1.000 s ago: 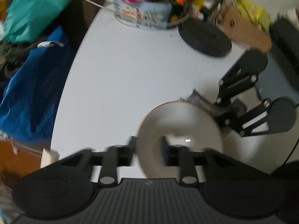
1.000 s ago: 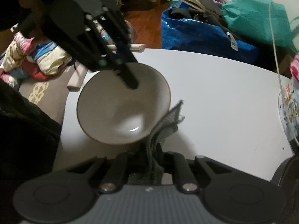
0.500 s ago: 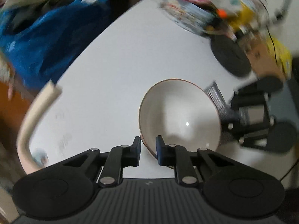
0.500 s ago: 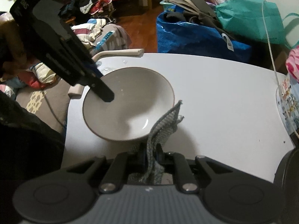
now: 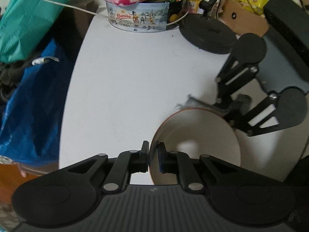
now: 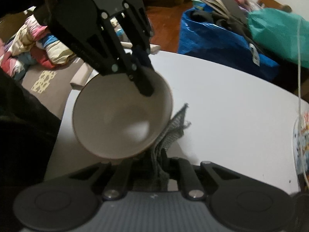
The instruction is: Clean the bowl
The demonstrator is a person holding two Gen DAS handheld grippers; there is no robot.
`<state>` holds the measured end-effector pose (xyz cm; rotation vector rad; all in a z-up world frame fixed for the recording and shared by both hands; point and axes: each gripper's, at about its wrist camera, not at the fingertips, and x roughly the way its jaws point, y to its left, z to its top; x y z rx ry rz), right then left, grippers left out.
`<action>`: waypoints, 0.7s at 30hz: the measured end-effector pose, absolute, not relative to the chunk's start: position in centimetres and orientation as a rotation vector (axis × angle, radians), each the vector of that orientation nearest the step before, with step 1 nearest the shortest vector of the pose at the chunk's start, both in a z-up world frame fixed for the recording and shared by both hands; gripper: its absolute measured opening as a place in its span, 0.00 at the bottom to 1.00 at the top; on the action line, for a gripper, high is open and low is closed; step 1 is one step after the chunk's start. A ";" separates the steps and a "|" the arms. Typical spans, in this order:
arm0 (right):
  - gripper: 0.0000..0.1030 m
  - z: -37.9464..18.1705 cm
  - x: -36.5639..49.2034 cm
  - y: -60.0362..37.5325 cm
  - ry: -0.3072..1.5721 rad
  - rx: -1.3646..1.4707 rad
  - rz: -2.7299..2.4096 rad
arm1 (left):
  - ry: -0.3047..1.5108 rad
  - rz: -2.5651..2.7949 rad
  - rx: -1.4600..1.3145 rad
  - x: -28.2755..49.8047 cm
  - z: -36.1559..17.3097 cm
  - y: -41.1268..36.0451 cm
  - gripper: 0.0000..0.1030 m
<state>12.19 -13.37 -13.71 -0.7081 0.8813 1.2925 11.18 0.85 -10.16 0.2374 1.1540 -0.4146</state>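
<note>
Bowl [image 5: 197,141] is up off the counter [image 5: 135,77] right now, tipped so its open side faces the right gripper [image 6: 154,166]. The left gripper [image 5: 153,154] is clenched on the rim, one finger inside the bowl and one outside, so that hand is the one carrying it. From the right wrist view the bowl [image 6: 121,119] sits just ahead and a bit to the left of the right gripper, with its lower edge almost over the fingers.

The right gripper is clamped on a grey knit cloth [image 6: 170,135], which sticks up and forward between the fingers. Its free end touches, or nearly touches, the bowl's outer wall on the right side, not the inside. So I'd say the whole next move comes down to swinging that cloth left and over the rim to reach the inner surface.

Inside of the bowl looks empty, just a glossy highlight near the bottom; I can't tell whether there's any residue, it's a bit blurry. The only other container is a cookie tin [image 5: 141,19] far ahead of the left gripper, stuffed with odds and ends and a pink heart-print fabric on top.
</note>
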 end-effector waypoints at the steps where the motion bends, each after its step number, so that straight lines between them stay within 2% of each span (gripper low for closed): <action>1: 0.10 -13.7 12.2 -13.5 0.889 -0.688 1.285 | 1.159 -0.408 0.239 11.1 -10.2 0.8 0.14; 3: 0.10 -13.6 12.0 -14.0 0.905 -0.644 1.263 | 1.160 -0.403 0.211 10.6 -9.9 1.1 0.25; 5: 0.11 -13.5 11.7 -14.3 0.923 -0.610 1.236 | 1.147 -0.363 0.138 9.7 -9.4 2.1 0.47; 6: 0.11 -13.5 11.5 -14.5 0.933 -0.593 1.225 | 1.142 -0.332 0.091 9.0 -9.1 2.6 0.49; 12: 0.11 -13.3 9.8 -15.1 0.956 -0.546 1.164 | 1.174 -0.164 -0.163 5.1 -9.4 4.1 0.49; 13: 0.11 -13.2 9.7 -15.2 0.958 -0.538 1.161 | 1.170 -0.148 -0.197 4.8 -9.6 4.2 0.42; 14: 0.11 -13.3 9.6 -15.2 0.959 -0.530 1.159 | 1.172 -0.144 -0.211 4.8 -9.8 4.2 0.20; 16: 0.11 -13.4 9.7 -15.0 0.959 -0.535 1.157 | 1.179 -0.147 -0.225 4.7 -10.3 4.2 0.16; 21: 0.11 -13.5 10.3 -13.8 0.934 -0.641 1.226 | 1.172 -0.239 -0.051 6.4 -10.1 3.4 0.10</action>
